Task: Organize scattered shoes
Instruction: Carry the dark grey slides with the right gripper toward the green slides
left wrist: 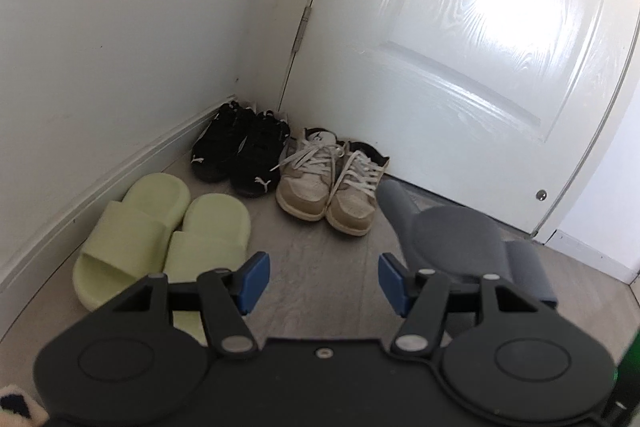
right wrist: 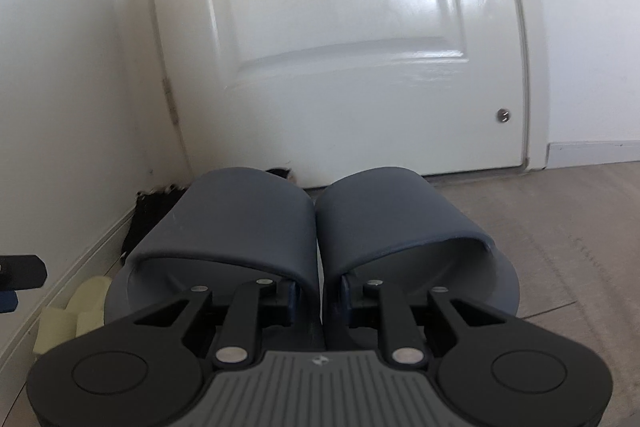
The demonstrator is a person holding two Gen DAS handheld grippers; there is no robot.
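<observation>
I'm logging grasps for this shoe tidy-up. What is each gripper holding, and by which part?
The right gripper pinches the two grey slides together by their adjoining inner strap edges. The left gripper is open and holds nothing.

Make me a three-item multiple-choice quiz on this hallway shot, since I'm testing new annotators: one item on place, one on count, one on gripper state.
1. Where do the black sneakers stand?
A. In the corner where wall meets door
B. In the middle of the floor
C. On top of the green slides

2. How many pairs rest on the floor by the wall and door in the left wrist view, not counting the grey slides?
A. One
B. Two
C. Three

3. What is the right gripper doing?
A. Open and empty
B. Shut on the grey slides
C. Shut on a sneaker

Answers: 1 A, they sit in the corner between the wall and the door. 2 C, green slides, black sneakers, beige sneakers. 3 B, its fingers pinch the two inner edges together, while the left gripper is open.
</observation>
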